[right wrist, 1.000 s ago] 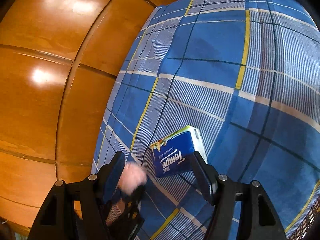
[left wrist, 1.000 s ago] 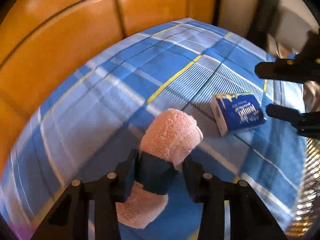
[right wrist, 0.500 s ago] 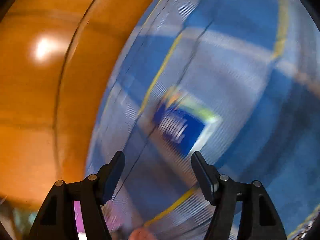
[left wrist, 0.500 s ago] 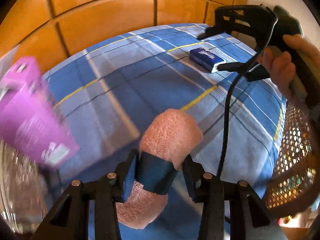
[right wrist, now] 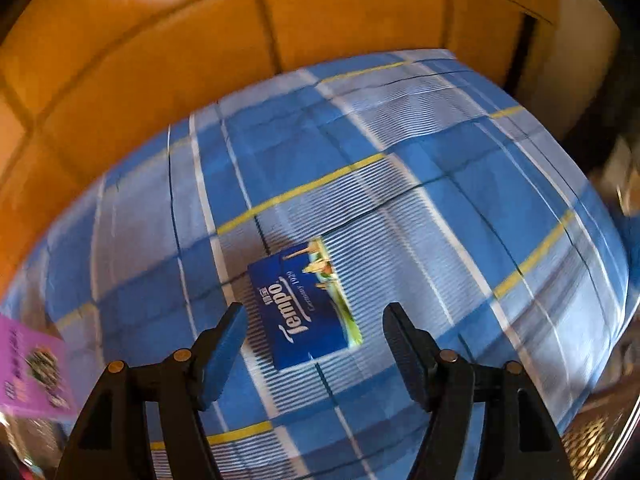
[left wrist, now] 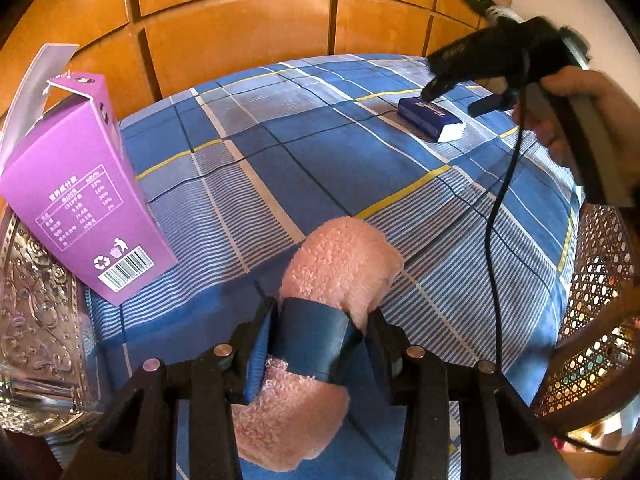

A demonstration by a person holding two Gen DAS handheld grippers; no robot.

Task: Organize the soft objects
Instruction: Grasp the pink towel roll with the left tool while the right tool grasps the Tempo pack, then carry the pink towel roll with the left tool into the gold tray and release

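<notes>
A rolled pink fluffy towel [left wrist: 344,256] with a dark blue band around it is clamped in my left gripper [left wrist: 316,320], whose pads press on the band above the blue checked cloth [left wrist: 320,160]. A dark blue Tempo tissue pack [left wrist: 430,116] lies flat on the cloth at the far right. My right gripper [left wrist: 456,96], held by a person's hand [left wrist: 576,112], hovers over it. In the right wrist view the tissue pack [right wrist: 304,304] lies between and beyond the fingers of my right gripper [right wrist: 316,328]. The jaws stand wide apart and touch nothing.
A purple carton [left wrist: 80,208] stands tilted at the left, beside an embossed silver tray [left wrist: 36,320]. A woven wicker basket [left wrist: 596,320] sits at the right edge. A black cable [left wrist: 496,216] hangs from the right gripper. Orange wooden panels [left wrist: 240,40] back the bed.
The left view swung sideways with the towel still clamped, bringing in the purple carton and silver tray. The right gripper rolled over the tissue pack, which now lies lengthwise between its fingers.
</notes>
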